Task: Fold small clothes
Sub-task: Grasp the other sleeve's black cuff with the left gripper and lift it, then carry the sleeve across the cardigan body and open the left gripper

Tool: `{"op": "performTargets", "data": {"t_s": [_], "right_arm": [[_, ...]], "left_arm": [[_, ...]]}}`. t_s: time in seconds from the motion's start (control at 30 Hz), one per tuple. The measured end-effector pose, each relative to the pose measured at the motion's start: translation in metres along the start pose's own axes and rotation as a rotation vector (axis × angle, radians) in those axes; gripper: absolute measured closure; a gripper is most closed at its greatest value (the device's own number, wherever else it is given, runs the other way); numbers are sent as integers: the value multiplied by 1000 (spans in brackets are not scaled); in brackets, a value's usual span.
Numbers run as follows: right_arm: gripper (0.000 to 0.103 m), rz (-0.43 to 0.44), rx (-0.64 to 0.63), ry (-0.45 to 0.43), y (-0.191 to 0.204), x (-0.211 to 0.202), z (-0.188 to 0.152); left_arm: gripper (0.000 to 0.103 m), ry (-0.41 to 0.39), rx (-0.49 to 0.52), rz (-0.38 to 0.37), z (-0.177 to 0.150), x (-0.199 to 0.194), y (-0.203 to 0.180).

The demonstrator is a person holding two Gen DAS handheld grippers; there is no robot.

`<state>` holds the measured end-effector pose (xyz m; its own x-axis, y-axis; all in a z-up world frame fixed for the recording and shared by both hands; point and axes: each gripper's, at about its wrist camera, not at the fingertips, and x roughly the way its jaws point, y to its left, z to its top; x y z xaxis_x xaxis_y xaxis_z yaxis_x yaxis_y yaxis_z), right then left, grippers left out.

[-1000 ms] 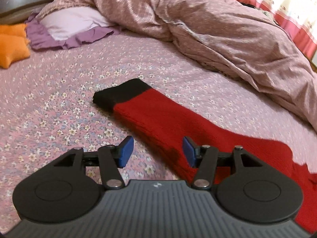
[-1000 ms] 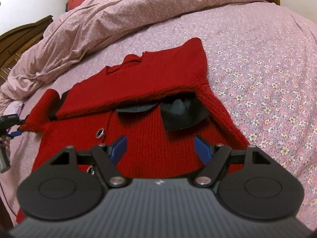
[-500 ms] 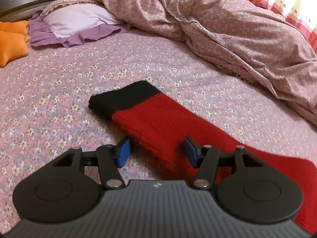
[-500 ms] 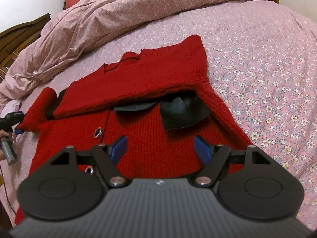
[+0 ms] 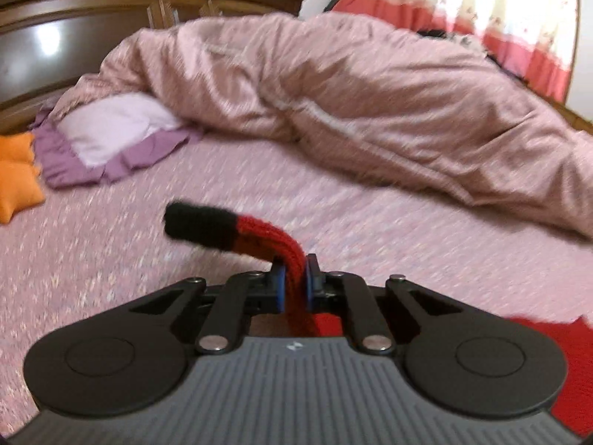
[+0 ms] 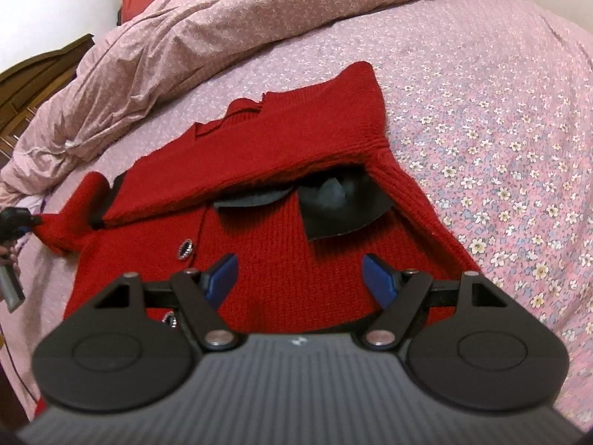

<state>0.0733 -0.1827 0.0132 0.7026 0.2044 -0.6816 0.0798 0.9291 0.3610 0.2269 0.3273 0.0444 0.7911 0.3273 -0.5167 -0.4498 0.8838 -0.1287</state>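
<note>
A small red knit cardigan (image 6: 296, 259) lies on the flowered bed sheet (image 6: 500, 148), with its right sleeve folded across the chest and a black collar (image 6: 341, 207) showing. My left gripper (image 5: 294, 283) is shut on the left sleeve (image 5: 270, 237), lifting it off the bed; its black cuff (image 5: 200, 224) sticks out to the left. In the right wrist view the lifted sleeve (image 6: 70, 218) and the left gripper (image 6: 15, 222) show at the far left. My right gripper (image 6: 300, 278) is open above the cardigan's lower body.
A rumpled pink duvet (image 5: 370, 111) lies across the far side of the bed. A purple frilled pillow (image 5: 111, 137) and an orange cushion (image 5: 16, 178) sit at the left near the wooden headboard (image 5: 111, 18). Red and cream curtains (image 5: 481, 18) hang behind.
My left gripper has shut on the sleeve and lifted it off the bed; the view is tilted up and blurred. The right gripper has barely moved.
</note>
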Motion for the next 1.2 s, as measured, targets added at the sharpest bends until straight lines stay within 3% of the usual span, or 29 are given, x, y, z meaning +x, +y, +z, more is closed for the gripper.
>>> {"op": "performTargets", "data": {"t_s": [0.17,0.4,0.57,0.83,1.2], "right_arm": [[28,22,-1,-16,0,-8,-2],[28,43,26,-45,-8,-18,-2],[28,61,49,-58,-15,-24,-3],[28,77,93,-80,-31,-31,-2],[28,87,147,-68,-48,-27,-7]], "left_arm": [[92,-75,13,-105,23,-38,-27],[92,-158,106,-279,37,-103,-95],[92,-173,164,-393,34,-137,-150],[92,-117,271,-501,-17,-157,-225],[92,61,363,-584,-107,-133,-287]]}}
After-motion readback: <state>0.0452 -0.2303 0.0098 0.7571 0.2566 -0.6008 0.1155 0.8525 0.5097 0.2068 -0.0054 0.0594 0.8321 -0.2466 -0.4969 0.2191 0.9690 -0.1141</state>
